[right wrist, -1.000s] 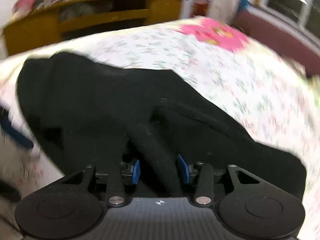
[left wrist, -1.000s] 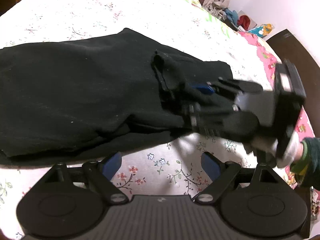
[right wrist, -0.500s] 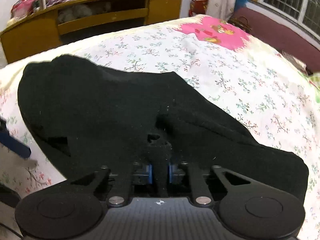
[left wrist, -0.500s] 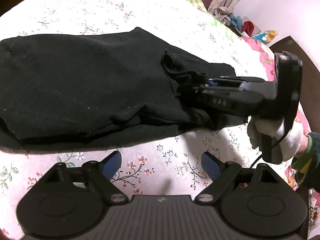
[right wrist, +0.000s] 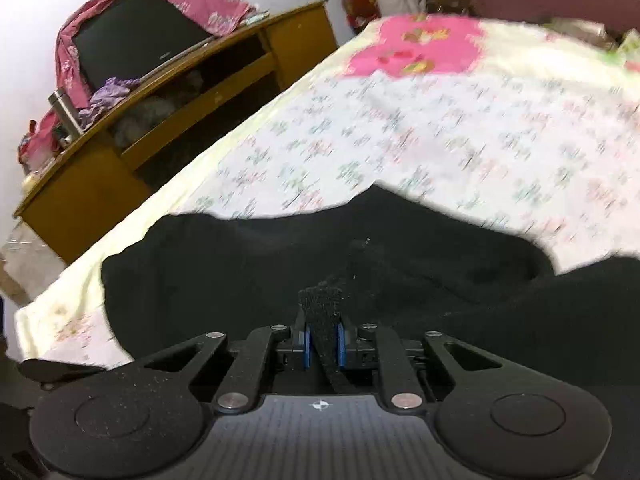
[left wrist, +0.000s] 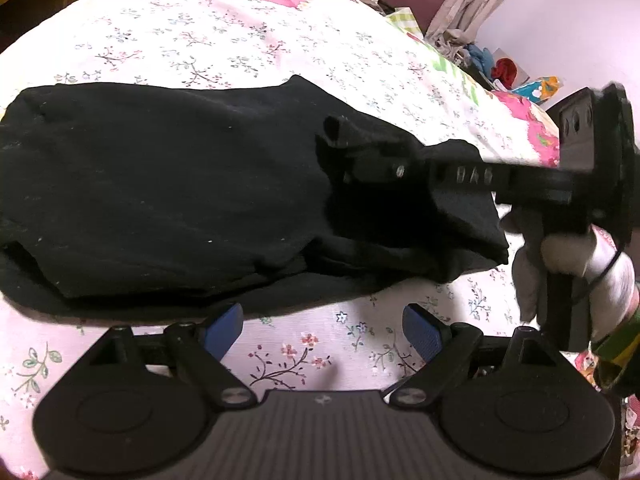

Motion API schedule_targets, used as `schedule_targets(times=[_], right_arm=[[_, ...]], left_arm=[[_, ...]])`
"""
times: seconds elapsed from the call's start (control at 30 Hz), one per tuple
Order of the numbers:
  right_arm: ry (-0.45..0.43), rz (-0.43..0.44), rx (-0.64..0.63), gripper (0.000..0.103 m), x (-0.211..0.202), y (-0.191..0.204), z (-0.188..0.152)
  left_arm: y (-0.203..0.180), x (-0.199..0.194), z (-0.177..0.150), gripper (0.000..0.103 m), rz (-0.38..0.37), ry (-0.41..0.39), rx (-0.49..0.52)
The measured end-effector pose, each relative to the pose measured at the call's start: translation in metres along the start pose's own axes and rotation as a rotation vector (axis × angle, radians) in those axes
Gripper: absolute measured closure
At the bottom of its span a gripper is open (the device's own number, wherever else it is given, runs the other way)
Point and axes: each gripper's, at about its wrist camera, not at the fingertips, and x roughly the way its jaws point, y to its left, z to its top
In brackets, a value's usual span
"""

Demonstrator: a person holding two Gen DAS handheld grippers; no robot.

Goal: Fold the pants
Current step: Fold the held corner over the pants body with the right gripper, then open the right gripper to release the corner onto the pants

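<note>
Black pants [left wrist: 168, 184] lie folded across the floral bedsheet [left wrist: 240, 40]. My left gripper [left wrist: 320, 330] is open and empty, hovering just in front of the pants' near edge. My right gripper [right wrist: 322, 344] is shut on a pinched fold of the pants [right wrist: 320, 304]; it also shows in the left wrist view [left wrist: 360, 168], coming in from the right and lifting the cloth's right end. The pants fill the lower part of the right wrist view [right wrist: 240, 272].
A wooden cabinet [right wrist: 168, 92] with a covered TV stands beyond the bed's edge. Clothes and toys [left wrist: 504, 72] pile near the wall at the far right. The gloved hand [left wrist: 576, 268] holds the right gripper's handle.
The right gripper closed on a fold of the pants and has risen and tilted with it. The left gripper stayed open and moved slightly closer.
</note>
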Motion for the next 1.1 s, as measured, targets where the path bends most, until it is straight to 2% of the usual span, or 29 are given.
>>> schedule_targets(times=[0.17, 0.27, 0.4, 0.43, 0.47, 0.5, 0.63, 0.73, 0.8, 0.87, 0.93, 0.97, 1.03, 1.1], right_arm=[[0.001, -0.014, -0.075, 0.096, 0.017, 0.012, -0.012], [0.02, -0.01, -0.06, 0.088, 0.029, 0.006, -0.023], [0.075, 0.051, -0.094, 0.062, 0.024, 0.001, -0.021], [0.079, 0.057, -0.113, 0.05, 0.018, 0.004, -0.015], [0.065, 0.06, -0.132, 0.041, 0.011, 0.007, -0.01], [0.04, 0.066, -0.144, 0.039, 0.002, 0.01, -0.005], [-0.064, 0.063, -0.102, 0.039, -0.044, 0.004, 0.008], [-0.12, -0.039, -0.016, 0.039, -0.073, -0.028, 0.011], [-0.12, -0.127, 0.024, 0.039, -0.078, -0.057, 0.009], [-0.098, -0.235, 0.017, 0.04, -0.066, -0.078, 0.004], [-0.044, -0.3, 0.039, 0.042, -0.037, -0.101, -0.005], [0.007, -0.314, 0.073, 0.042, -0.019, -0.114, -0.01], [0.006, -0.289, 0.159, 0.04, -0.002, -0.129, -0.016], [0.01, -0.303, 0.111, 0.04, -0.007, -0.122, -0.009]], left_arm=[[0.001, 0.002, -0.001, 0.009, 0.008, 0.0, -0.007], [-0.002, -0.002, 0.0, 0.009, 0.01, -0.003, -0.004], [-0.001, -0.012, 0.003, 0.009, 0.021, -0.016, 0.0], [0.0, -0.014, 0.004, 0.009, 0.026, -0.021, -0.008], [0.001, -0.015, 0.003, 0.009, 0.031, -0.025, -0.016], [0.001, -0.016, 0.003, 0.009, 0.034, -0.03, -0.024], [-0.002, -0.018, 0.007, 0.009, 0.05, -0.039, -0.023], [-0.005, -0.019, 0.01, 0.009, 0.065, -0.044, -0.007], [-0.005, -0.018, 0.013, 0.009, 0.079, -0.048, -0.002], [-0.005, -0.014, 0.017, 0.009, 0.092, -0.05, -0.003], [-0.002, -0.011, 0.021, 0.009, 0.103, -0.05, -0.001], [-0.003, -0.009, 0.022, 0.009, 0.104, -0.05, -0.001], [-0.006, -0.008, 0.025, 0.009, 0.104, -0.05, 0.001], [-0.009, -0.012, 0.026, 0.009, 0.104, -0.055, 0.017]])
